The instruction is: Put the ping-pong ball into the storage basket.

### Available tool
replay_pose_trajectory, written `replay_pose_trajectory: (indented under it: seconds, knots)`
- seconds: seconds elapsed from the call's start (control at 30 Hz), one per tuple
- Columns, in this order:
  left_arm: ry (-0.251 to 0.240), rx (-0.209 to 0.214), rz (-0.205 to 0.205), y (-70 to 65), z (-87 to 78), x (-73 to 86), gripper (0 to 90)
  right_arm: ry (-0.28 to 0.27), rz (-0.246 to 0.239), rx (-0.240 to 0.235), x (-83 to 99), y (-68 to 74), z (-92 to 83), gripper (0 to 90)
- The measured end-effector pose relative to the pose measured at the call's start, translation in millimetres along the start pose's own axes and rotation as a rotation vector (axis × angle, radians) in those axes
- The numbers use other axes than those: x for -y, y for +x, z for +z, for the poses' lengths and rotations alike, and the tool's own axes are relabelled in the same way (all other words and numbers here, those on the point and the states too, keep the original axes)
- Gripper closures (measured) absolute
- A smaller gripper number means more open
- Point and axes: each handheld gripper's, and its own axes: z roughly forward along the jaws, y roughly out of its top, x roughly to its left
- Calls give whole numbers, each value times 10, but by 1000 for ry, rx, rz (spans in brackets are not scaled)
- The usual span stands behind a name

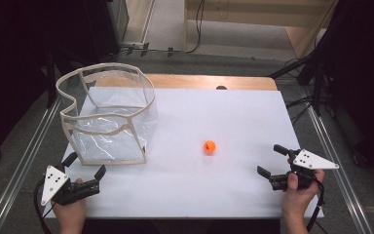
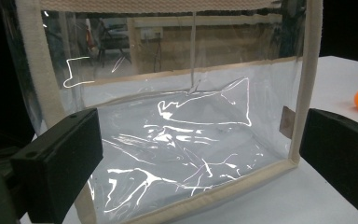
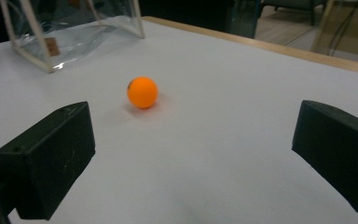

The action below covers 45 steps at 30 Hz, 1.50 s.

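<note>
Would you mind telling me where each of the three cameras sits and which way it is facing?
High view: above the person's side, looking forward and down on the white table; shows both hands, the left gripper and right gripper.
Left gripper view: rides the left gripper, facing the clear bag close up between its two open black jaws.
Right gripper view: rides the right gripper, facing the orange ball between its open jaws.
Shared: both gripper views catch the ball and the bag.
</note>
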Motion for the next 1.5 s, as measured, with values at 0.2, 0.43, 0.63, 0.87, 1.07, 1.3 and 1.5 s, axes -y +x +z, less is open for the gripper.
replay_pose_trajectory:
  seconds: [0.2, 0.43, 0.63, 0.87, 1.07, 1.3, 1.5]
  knots:
    - [11, -1, 7, -10, 29, -7, 1, 44, -37, -24, -133, 52, 50, 0]
    - [5, 7, -16, 8, 25, -4, 1, 45, -33, -62, -205, 47, 97, 0]
    - [5, 9, -7, 3, 17, -1, 1, 77, -31, -95, -260, 62, 188, 0]
    - [4, 8, 3, -15, 9, 4, 1, 95, -51, -110, -352, 72, 301, 0]
    - [8, 11, 6, -20, 11, 4, 1, 111, -64, -132, -418, 115, 418, 0]
    - [12, 12, 11, -24, 13, 4, 1, 150, -87, -155, -505, 150, 562, 0]
    - [13, 12, 13, -30, 17, 4, 1, 161, -93, -170, -572, 152, 646, 0]
